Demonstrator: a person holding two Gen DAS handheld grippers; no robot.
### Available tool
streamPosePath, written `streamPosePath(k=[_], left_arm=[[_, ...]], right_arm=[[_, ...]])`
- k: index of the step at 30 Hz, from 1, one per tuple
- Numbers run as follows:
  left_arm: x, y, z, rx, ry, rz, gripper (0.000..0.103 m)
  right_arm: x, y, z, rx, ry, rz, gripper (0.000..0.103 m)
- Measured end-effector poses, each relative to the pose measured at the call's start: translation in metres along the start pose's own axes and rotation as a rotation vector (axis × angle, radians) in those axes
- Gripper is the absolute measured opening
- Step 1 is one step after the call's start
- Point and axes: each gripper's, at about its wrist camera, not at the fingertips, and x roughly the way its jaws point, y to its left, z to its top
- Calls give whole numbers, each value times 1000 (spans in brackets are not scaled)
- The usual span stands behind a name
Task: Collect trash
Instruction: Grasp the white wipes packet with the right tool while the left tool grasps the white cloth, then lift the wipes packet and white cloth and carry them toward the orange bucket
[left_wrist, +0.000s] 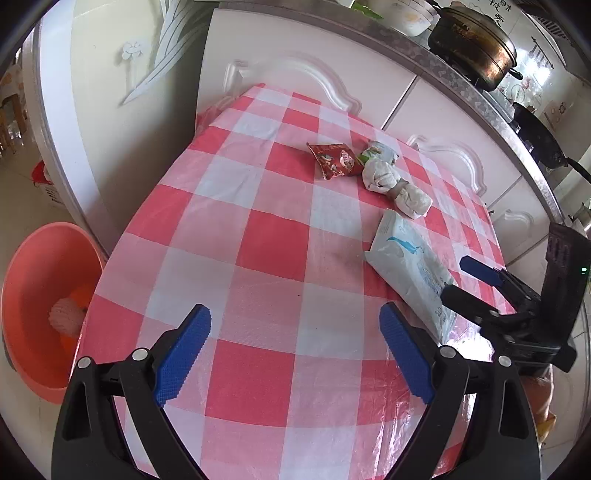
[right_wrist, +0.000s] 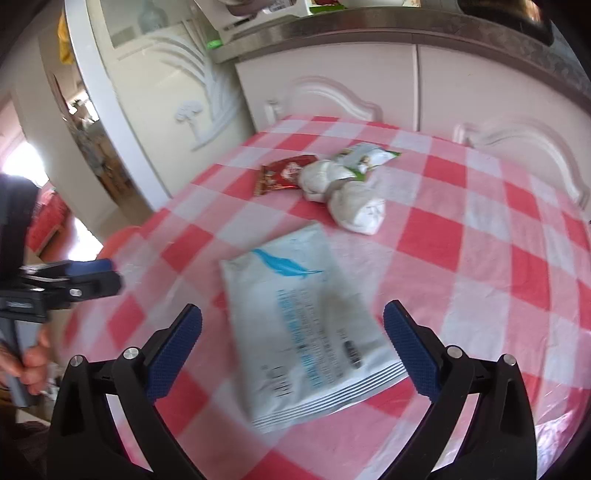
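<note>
A flat white packet with a blue feather print (left_wrist: 406, 266) (right_wrist: 306, 321) lies on the red and white checked tablecloth (left_wrist: 258, 236) (right_wrist: 480, 236). Beyond it lie crumpled white tissues (left_wrist: 391, 181) (right_wrist: 347, 195), a red snack wrapper (left_wrist: 334, 159) (right_wrist: 282, 173) and a white-green wrapper (left_wrist: 380, 151) (right_wrist: 365, 157). My left gripper (left_wrist: 295, 347) is open and empty above the tablecloth's near part. My right gripper (right_wrist: 291, 343) is open, with the white packet between its fingers; it also shows in the left wrist view (left_wrist: 458, 278).
A pink basin (left_wrist: 40, 306) with orange and white scraps stands on the floor left of the table. White cabinets (left_wrist: 295, 59) and a counter with a pot (left_wrist: 476, 48) rise behind the table. My left gripper shows at the left of the right wrist view (right_wrist: 92, 277).
</note>
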Motion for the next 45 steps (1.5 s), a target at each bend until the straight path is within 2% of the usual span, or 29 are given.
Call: streamPosePath(k=[2,6,13,15,18,19,27,35,41,43,45], left_arm=[[1,0,3,-8,1,-13,92],[5,-5,15,-11,-6,-40,92],[21,-30,43,31,-29,-96,92],[29,-34,52,24,-30,-110,92],[43,-43,62,31,-7,-141,92],[48,-46,65,17,7,-158,92],[78,-72,85,-119,79,-322,92],[111,-103,104,-197,113,-319,92],[135,-126,116,-193,137,-228,92],[143,-131,118,-197,145,-196,78],[150,-134,122,-199,163,-170,70]], right_arm=[[13,-1,1,-26,30,-33,99],[29,3,-3,-57,81,-25,99],[39,15,-7,-141,85,-113,99],[38,14,-7,-126,77,-106,99],[33,7,-8,-98,57,-98,91],[32,7,-7,-97,51,-109,85],[21,-11,-9,1,1,-72,74],[8,-30,-18,87,-28,-46,73],[4,-38,-20,125,-45,-9,73],[2,-41,-21,142,-53,10,73],[1,-44,-22,156,-57,12,73]])
